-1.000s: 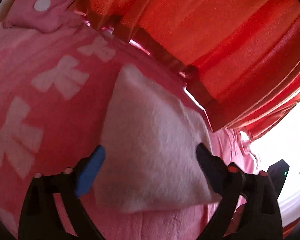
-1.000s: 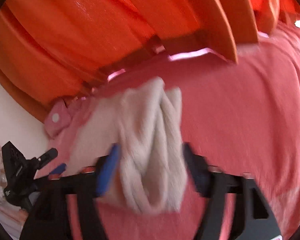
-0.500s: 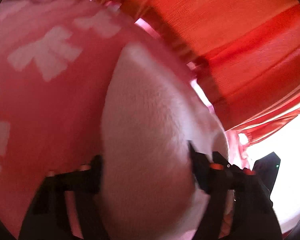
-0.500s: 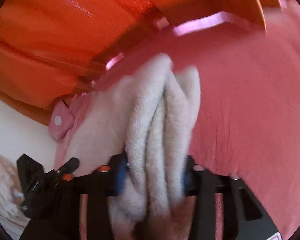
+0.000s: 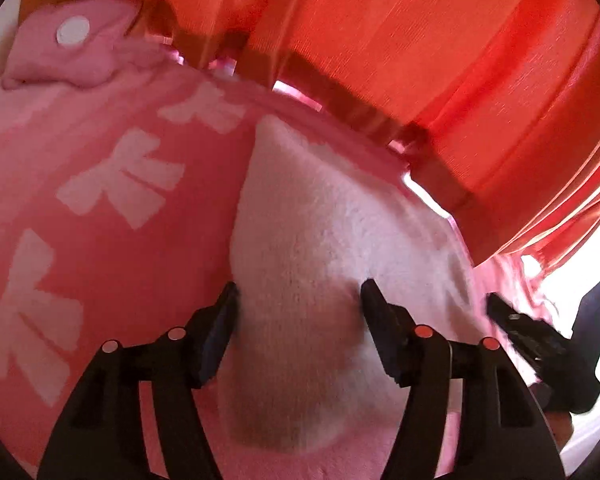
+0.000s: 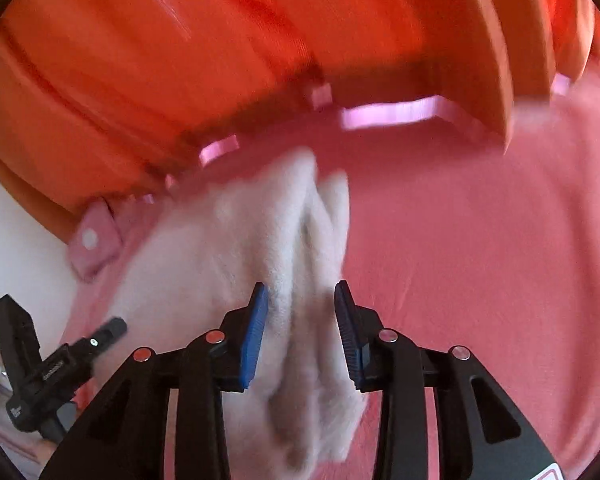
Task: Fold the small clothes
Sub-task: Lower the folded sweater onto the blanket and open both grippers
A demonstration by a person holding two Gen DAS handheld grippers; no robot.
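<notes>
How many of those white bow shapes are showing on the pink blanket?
4, in the left view: one bow at the top, a second below it, a third lower left, the fourth cut by the left edge. More may be hidden.

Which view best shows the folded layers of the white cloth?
The right wrist view: the white cloth shows its stacked folds edge-on between the right hand-held gripper fingers. The left wrist view shows only its flat top face, with the left hand-held gripper straddling it.

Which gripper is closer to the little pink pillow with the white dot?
Left. The left gripper sits on the fluffy white cloth's edge nearer the small pink dotted pillow. The right gripper pinches the cloth's far edge, with the cloth lying between it and the pillow.
</notes>
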